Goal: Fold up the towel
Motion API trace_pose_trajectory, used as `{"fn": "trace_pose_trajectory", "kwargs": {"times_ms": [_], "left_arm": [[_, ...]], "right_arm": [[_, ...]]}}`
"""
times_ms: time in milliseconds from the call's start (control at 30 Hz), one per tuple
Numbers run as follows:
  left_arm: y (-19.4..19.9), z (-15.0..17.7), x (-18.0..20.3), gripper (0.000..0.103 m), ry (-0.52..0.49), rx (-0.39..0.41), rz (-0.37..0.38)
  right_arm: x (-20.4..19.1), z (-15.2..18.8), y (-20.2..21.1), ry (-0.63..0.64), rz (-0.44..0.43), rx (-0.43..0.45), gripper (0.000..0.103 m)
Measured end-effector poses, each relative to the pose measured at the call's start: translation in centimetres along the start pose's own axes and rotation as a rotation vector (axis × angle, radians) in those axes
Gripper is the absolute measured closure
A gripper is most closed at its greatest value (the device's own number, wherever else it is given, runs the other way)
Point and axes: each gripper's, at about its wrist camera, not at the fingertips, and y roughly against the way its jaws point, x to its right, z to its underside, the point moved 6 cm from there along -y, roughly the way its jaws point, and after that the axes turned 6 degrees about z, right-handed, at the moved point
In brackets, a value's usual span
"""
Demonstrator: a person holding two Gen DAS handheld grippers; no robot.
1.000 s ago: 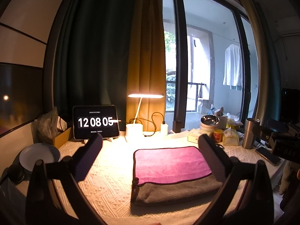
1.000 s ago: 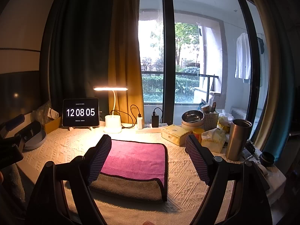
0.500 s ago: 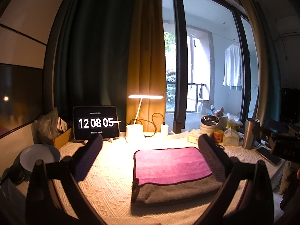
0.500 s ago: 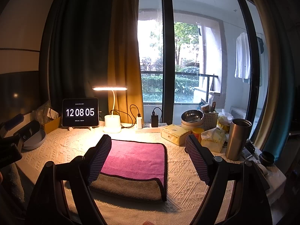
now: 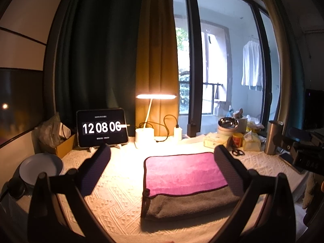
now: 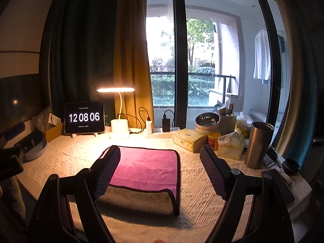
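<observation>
Nearest: left tool (image 5: pixel 160 170) w/ fingers spread wide apart, nothing between them, held above the table (image 5: pixel 121 192). Right tool (image 6: pixel 160 170) same, fingers wide apart, holding nothing.

Just past the fingertips: towel (image 5: pixel 182 174) lying flat on the white textured table cover, folded, pink side up, grey layer sticking out along the near edge, dark trim round the pink part. In left view the towel sits to the right of ctr, partly behind the right finger; in right view it sits left of ctr, left finger overlapping its corner.

Left side of table: white bowl (image 5: pixel 40 168). Right side: steel tumbler (image 6: pixel 258 143), tissue packs (image 6: pixel 230 145), yellow box (image 6: pixel 189 139).

Back edge: tablet clock (image 6: pixel 84 117) reading 12 08 06, lit desk lamp (image 6: pixel 119 129) beside it, chargers on power strip (image 6: pixel 160 130). Behind: curtains, window, white shirt (image 6: pixel 262 54) hanging outside.
</observation>
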Motion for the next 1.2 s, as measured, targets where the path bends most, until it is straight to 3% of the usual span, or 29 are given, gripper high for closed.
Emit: {"fn": "trace_pose_trajectory", "kwargs": {"times_ms": [433,900,1033,1200], "left_arm": [[-6.3,4.0,0.0,0.001,-0.02,-0.191,-0.007],[-12.2,9.3,-0.1,0.002,-0.021,-0.413,0.002],[-13.2,10.7,-0.3,0.003,-0.024,-0.462,0.003],[-14.6,12.2,-0.5,0.013,-0.024,-0.524,0.007]], "right_arm": [[0.7,1.5,-4.3,0.002,-0.007,-0.111,0.019],[1.2,5.7,-9.9,0.01,-0.046,-0.264,0.021],[0.9,7.3,-11.5,0.016,-0.058,-0.326,0.032],[0.7,8.9,-13.3,0.022,-0.075,-0.394,0.042]]}}
